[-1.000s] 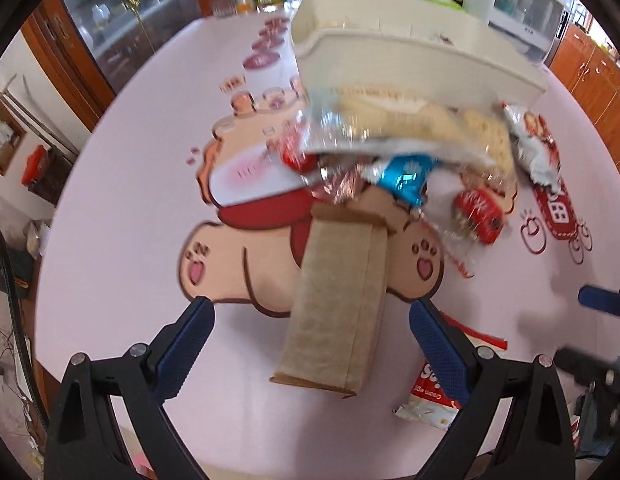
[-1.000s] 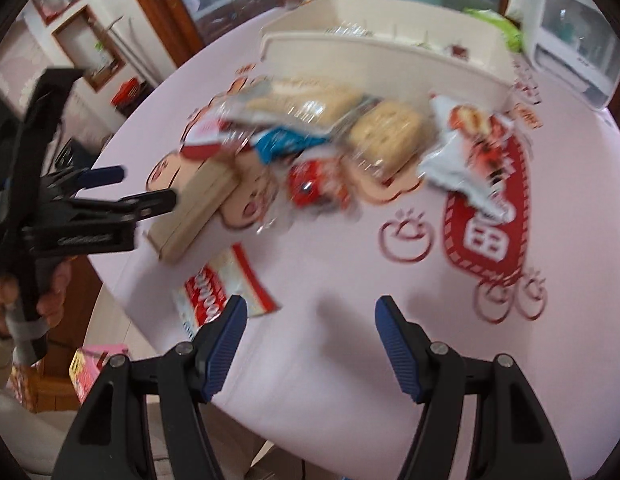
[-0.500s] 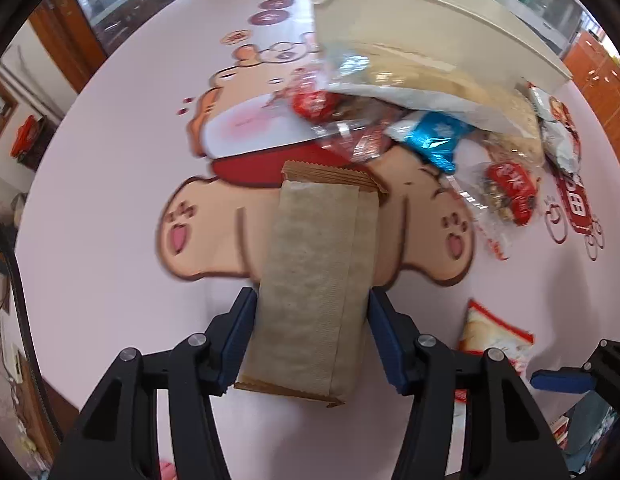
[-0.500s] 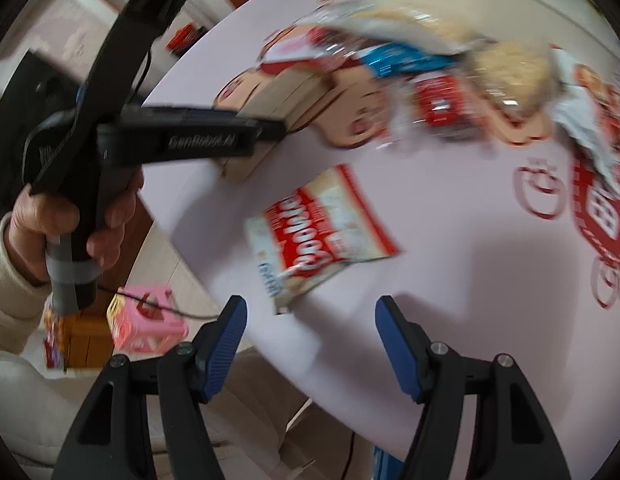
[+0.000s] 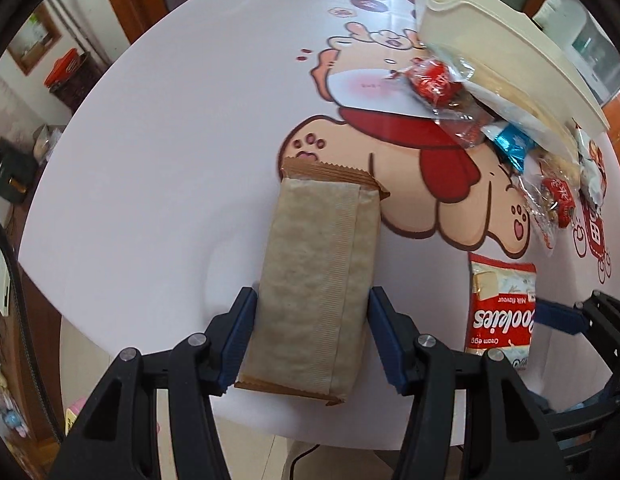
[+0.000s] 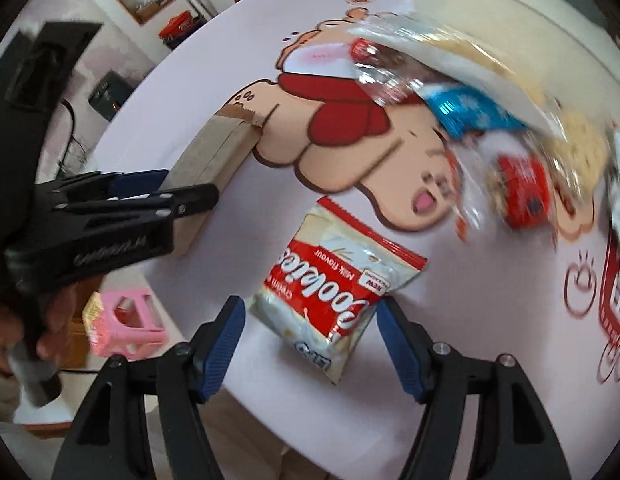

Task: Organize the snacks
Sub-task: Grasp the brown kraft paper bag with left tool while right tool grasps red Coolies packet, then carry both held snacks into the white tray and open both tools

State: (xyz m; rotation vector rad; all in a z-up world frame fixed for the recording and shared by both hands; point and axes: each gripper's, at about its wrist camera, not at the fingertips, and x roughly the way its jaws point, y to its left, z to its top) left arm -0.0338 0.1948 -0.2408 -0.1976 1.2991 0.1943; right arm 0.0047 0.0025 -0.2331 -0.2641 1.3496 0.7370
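Note:
My left gripper [image 5: 312,336] is shut on a long brown snack packet [image 5: 318,280] that lies near the table's front edge; the packet also shows in the right wrist view [image 6: 211,160]. My right gripper [image 6: 310,344] is open, its blue pads on either side of a red and white cookie packet [image 6: 334,296], which also shows in the left wrist view [image 5: 500,308]. A cream plastic basket [image 5: 490,40] stands at the far right with a heap of loose snacks [image 5: 470,112] against it.
The table has a pink cloth [image 5: 169,140] with a cartoon print. Its front edge runs just below both grippers. A pink stool [image 6: 125,324] stands on the floor below. The left gripper's handle and hand [image 6: 69,232] are at the left in the right wrist view.
My left gripper closed in on the brown packet and gripped its sides. My right gripper swung left and down, so the cookie packet now lies between its open fingers.

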